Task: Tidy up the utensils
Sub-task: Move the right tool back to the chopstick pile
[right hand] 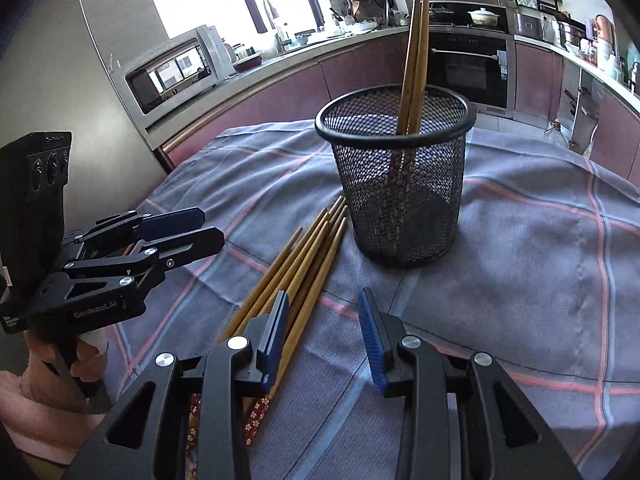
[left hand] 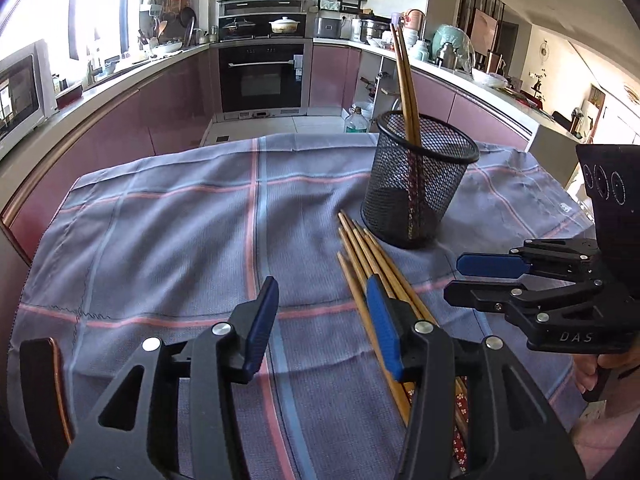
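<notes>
Wooden chopsticks lie beside mesh holder, both grippers open.

you have two chopsticks standing in one mesh cup, five loose chopsticks on one checked cloth, and two hand-held grippers.

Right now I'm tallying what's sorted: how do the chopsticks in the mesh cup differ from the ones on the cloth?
The chopsticks in the mesh cup stand nearly upright; the chopsticks on the cloth lie flat.
The cup holds two, leaning together against its rim; the loose bundle holds several more, side by side in front of the cup.
Only the loose ones lie between the two open grippers.
Both sets are tan wood with patterned red handle ends.
</notes>
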`<state>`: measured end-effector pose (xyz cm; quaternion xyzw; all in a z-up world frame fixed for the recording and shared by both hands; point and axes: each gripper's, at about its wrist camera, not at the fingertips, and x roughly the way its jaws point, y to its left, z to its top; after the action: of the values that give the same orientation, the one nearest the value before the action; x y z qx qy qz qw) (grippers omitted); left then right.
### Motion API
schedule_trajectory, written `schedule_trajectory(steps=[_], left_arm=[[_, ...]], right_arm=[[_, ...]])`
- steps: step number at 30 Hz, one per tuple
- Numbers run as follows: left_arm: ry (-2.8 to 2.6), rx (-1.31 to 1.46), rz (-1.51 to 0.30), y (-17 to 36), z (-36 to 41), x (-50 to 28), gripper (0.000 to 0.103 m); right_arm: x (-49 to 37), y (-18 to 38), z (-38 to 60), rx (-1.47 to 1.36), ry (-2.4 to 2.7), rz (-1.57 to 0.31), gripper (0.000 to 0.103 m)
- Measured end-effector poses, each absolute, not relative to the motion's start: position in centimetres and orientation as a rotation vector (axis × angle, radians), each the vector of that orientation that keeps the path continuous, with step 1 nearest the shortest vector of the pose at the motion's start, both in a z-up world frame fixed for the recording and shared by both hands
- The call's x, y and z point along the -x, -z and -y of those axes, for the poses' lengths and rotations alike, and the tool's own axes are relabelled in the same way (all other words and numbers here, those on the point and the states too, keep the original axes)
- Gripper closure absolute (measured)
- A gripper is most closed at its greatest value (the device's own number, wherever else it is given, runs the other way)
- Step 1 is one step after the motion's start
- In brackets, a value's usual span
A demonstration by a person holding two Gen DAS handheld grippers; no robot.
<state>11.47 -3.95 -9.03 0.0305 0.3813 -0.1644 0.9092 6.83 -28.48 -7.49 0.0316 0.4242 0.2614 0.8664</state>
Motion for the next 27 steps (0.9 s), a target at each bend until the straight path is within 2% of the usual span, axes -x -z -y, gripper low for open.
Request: schedule_trajectory(steps=[27], left_arm=[[0.377,-0.114,-0.904,12.8,6.0,-12.0,0.055]], right_arm=[[-6.1,9.2,26.4,0.046,-0.477,-0.916,0.069]])
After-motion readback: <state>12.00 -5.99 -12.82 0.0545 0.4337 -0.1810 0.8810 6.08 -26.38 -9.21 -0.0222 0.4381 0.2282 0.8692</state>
